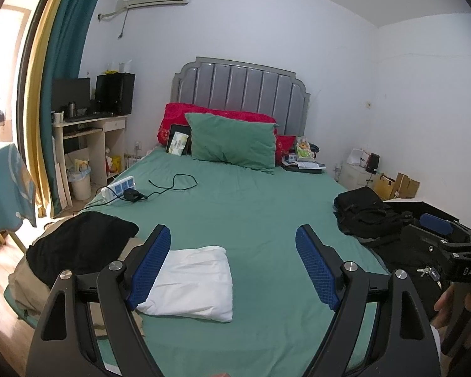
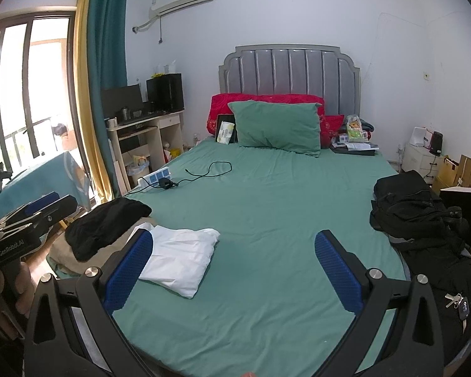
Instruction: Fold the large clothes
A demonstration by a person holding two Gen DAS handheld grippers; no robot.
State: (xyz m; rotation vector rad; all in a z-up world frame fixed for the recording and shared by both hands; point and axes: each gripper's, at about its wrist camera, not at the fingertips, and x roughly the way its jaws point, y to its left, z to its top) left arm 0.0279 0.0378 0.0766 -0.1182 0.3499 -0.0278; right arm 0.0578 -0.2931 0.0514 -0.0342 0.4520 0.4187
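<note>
A white garment (image 1: 193, 282) lies folded into a small rectangle on the green bed sheet (image 1: 254, 210), near the bed's front left. The same white garment (image 2: 182, 257) shows in the right wrist view. A folded black garment (image 1: 78, 245) rests on a beige one (image 1: 25, 286) at the bed's left corner. My left gripper (image 1: 234, 238) is open above the sheet, its left pad overlapping the white garment's edge in view. My right gripper (image 2: 234, 242) is open too, holding nothing. Each gripper appears in the other's view, the right gripper body (image 1: 436, 229) and the left gripper body (image 2: 31, 216).
A black backpack (image 2: 417, 216) with keys (image 2: 458, 301) sits on the bed's right edge. A power strip (image 1: 117, 188) and charger cable (image 1: 172, 185) lie mid-left. A green pillow (image 1: 235, 141), red pillows, a tablet and clutter are at the headboard. A desk (image 1: 88, 132) stands left.
</note>
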